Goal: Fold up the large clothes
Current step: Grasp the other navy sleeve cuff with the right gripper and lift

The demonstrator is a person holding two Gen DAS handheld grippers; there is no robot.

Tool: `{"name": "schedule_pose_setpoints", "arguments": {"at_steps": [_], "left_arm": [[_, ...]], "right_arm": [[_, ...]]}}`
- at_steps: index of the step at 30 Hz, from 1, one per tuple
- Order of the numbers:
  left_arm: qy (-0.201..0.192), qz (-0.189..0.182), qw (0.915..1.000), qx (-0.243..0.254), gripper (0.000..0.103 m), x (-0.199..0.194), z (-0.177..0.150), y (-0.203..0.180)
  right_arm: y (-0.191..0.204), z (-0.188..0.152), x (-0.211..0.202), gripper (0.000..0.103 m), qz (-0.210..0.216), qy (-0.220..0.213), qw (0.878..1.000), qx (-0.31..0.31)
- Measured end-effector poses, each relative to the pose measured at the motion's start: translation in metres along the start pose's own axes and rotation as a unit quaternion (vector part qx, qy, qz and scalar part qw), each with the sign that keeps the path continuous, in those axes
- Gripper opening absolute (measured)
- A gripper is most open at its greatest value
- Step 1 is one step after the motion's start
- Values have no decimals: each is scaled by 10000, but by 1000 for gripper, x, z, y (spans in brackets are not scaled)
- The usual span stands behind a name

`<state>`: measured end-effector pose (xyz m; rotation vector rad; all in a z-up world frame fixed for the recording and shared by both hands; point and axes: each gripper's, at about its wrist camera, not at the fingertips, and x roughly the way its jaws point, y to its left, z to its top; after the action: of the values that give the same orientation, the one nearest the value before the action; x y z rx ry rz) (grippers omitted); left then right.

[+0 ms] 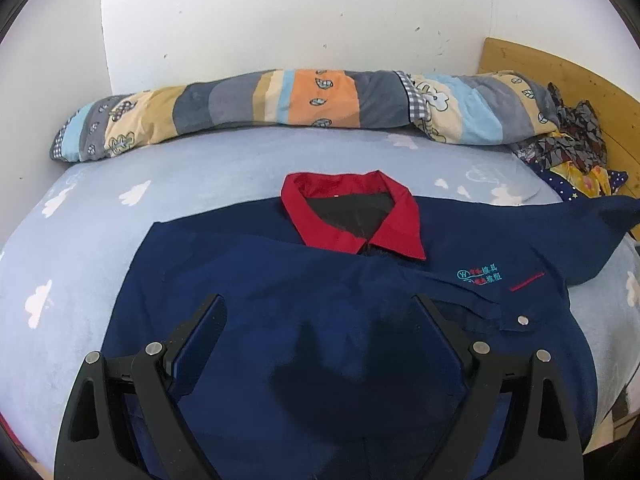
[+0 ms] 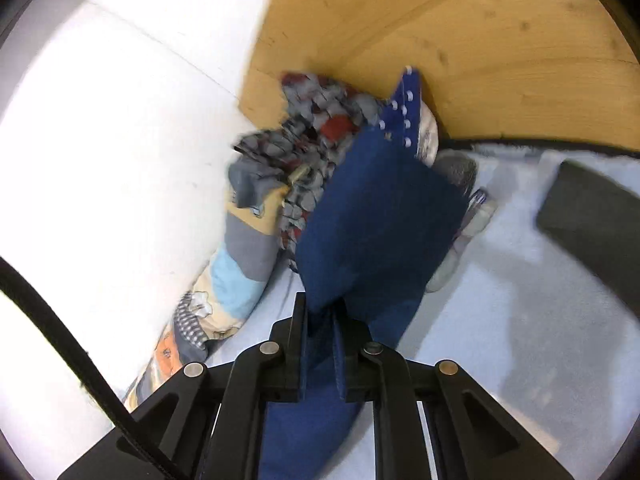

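Observation:
A navy work jacket (image 1: 256,280) with a red collar (image 1: 352,216) lies spread on the bed, its front up. One sleeve is folded across the chest. The other sleeve (image 1: 600,232) is lifted off the bed at the right. My left gripper (image 1: 318,300) hovers just above the jacket's middle, open, with nothing pinched. In the right wrist view my right gripper (image 2: 322,304) is shut on the navy sleeve (image 2: 380,216), which stands up from the jaws and also hangs below them.
A rolled patterned quilt (image 1: 280,104) lies along the white wall. A heap of patterned clothes (image 2: 312,136) sits in the corner by the wooden headboard (image 2: 460,32). The bed has a light blue cloud-print sheet (image 1: 80,216). A dark flat object (image 2: 592,216) lies at the right.

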<state>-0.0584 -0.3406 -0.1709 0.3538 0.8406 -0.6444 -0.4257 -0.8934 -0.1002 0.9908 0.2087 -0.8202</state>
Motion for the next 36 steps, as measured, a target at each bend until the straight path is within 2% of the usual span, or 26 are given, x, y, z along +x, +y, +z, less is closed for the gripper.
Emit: {"name": "schedule_pose_setpoints", "arguments": {"at_steps": [2,5,7,10,11,12,13,16,19,25,28,29,30,33,36], "left_arm": [[-28,31,10000,32,91,-1,0,-1],[-14,24,10000,39,91,-2,-1,-1],[-49,65,10000,46,91,-4,-2,0],[-45,95,9999,44,91,-5,-2,-1],[-31,81,10000,44,91,-4,-2,0],[-11,64,10000,54,91,-3,-2,-1],[5,59,10000,65,91,-3,-3,-1],[15,41,9999,105,91,-2,-2,-1],[1,43,9998,174,91,-2,-3,-3],[52,47,9998,208,91,4,-4,-6],[68,56,9995,292,91,7,-5,-10],[72,63,9995,312,91,8,-5,-10],[73,75,9994,332,91,8,-5,-11],[64,81,9995,299,91,9,-4,-9],[69,55,9997,228,91,9,-4,-7]], "right_arm": [[-17,-5,-24,14,-247,-190,9995,-31],[-42,-3,-35,14,-512,-190,9984,175],[-45,3,-38,14,-397,-199,9988,229],[-32,4,-32,16,-215,48,9997,121],[-30,2,-25,41,-135,211,9995,206],[-34,-1,-21,74,-141,300,9990,290],[-36,-5,-17,81,-200,332,9986,371],[-45,-24,-5,81,-344,373,9973,532],[-60,-31,22,75,-645,485,9943,700],[-94,-35,72,47,-1290,693,9851,904],[-111,-31,84,26,-1175,541,9856,1091],[-114,-30,86,12,-1112,553,9864,1074],[-114,-29,86,8,-1009,555,9880,1031],[-89,-21,64,7,-842,132,9943,646],[-47,-6,38,7,-699,-241,9972,64]]}}
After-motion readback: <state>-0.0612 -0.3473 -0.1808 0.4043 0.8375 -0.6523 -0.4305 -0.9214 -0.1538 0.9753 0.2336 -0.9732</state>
